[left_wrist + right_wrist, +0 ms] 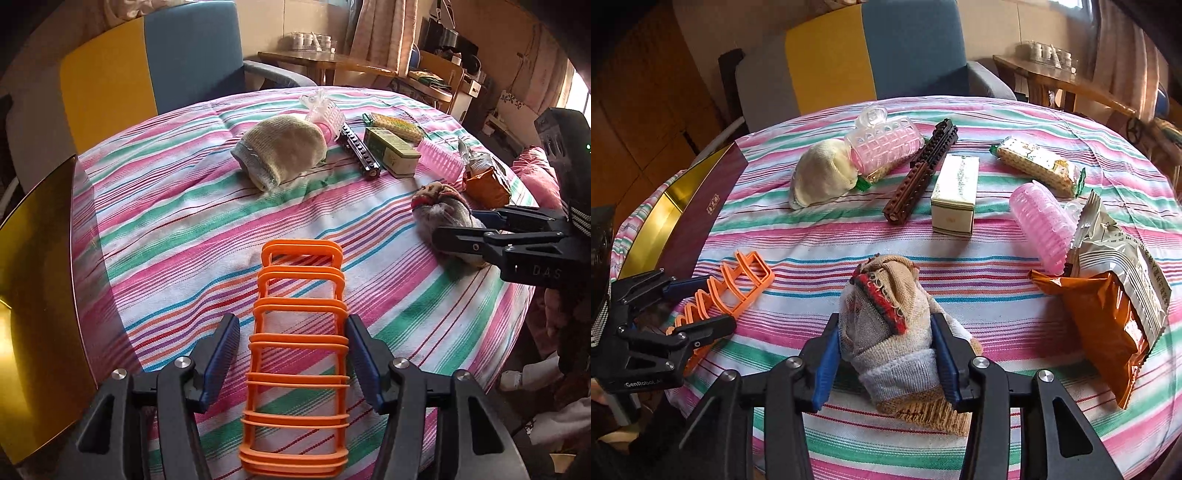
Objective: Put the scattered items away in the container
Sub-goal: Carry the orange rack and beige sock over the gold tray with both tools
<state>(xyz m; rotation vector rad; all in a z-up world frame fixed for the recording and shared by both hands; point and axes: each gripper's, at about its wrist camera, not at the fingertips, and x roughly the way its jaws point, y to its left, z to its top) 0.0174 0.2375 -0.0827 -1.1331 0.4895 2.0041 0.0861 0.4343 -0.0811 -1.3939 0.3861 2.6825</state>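
My left gripper (291, 325) straddles an orange plastic rack (299, 354) lying on the striped cloth; its pads sit at the rack's sides and contact is unclear. The rack also shows in the right wrist view (731, 288). My right gripper (884, 332) has its blue pads against both sides of a rolled patterned sock (886, 332), which rests on the cloth. The sock also shows in the left wrist view (443, 210). The gold-lined maroon box (683, 221) lies at the table's left edge.
On the cloth lie a cream sock bundle (820, 173), two pink hair rollers (886, 144) (1041, 221), a brown brick bar (923, 170), a small green-white box (955, 195), a wafer pack (1038, 166) and snack bags (1115, 295). A blue-yellow chair (871, 55) stands behind.
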